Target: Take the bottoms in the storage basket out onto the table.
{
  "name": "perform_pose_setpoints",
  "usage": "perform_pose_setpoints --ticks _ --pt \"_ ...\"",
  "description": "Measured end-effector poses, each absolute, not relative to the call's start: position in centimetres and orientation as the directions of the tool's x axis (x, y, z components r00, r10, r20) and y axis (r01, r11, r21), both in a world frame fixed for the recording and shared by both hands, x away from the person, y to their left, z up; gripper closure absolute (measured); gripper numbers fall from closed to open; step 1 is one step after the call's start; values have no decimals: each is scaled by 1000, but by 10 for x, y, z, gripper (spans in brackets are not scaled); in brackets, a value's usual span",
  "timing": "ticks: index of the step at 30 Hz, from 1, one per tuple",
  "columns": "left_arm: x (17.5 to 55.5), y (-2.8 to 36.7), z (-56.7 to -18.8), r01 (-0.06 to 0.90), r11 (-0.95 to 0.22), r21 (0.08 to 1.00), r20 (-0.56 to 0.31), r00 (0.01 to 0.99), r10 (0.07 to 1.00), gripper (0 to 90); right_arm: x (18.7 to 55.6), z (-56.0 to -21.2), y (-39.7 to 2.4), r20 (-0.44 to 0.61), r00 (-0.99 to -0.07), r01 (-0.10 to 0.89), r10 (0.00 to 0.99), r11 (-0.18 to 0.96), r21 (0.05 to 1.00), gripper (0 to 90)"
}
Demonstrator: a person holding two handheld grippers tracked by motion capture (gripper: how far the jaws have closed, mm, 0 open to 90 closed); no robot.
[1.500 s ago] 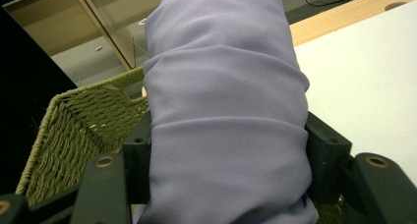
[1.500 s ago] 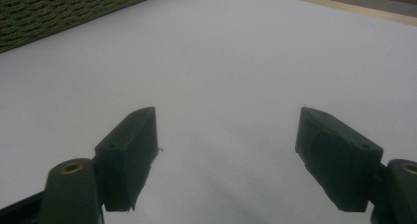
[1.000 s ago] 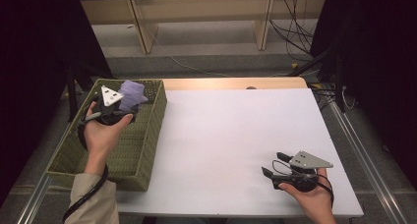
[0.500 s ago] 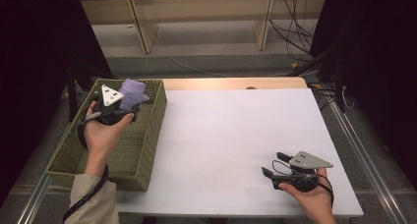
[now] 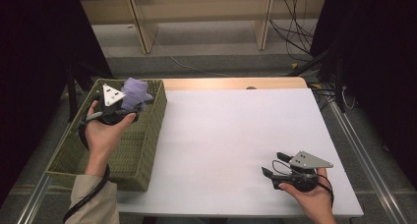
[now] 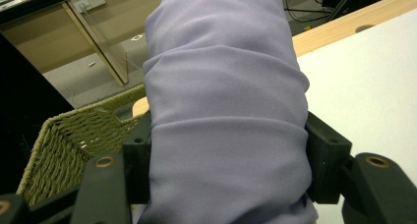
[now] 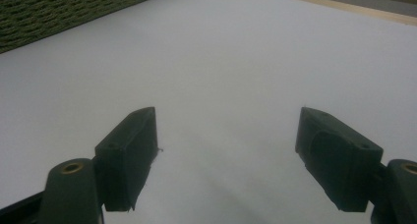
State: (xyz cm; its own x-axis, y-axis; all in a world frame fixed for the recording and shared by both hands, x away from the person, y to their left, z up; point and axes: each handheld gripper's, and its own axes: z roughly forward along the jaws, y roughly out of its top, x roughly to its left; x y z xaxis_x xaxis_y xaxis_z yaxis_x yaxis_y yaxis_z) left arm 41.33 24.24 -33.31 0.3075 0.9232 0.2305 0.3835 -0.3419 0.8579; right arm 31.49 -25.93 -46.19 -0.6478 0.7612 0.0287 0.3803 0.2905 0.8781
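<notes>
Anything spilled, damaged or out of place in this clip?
Nothing stands out. The left hand-held gripper grips a bunched lilac cloth above the woven basket; the right hand-held gripper rests open on the white table.

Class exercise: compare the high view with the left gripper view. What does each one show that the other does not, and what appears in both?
High view alone: the right claw, open and empty over the white table, plus both hands. Left gripper view alone: a close look at the lilac cloth bunched and squeezed between the left claw's pads. Both: the cloth, the woven basket and the table.
</notes>
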Motion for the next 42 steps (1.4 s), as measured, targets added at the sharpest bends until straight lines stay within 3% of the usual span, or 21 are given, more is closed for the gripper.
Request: perform_pose_setpoints --ticks 42 --pt "408 226 -327 360 -349 865 220 353 910 375 315 -462 -259 31 -648 382 761 289 878 247"
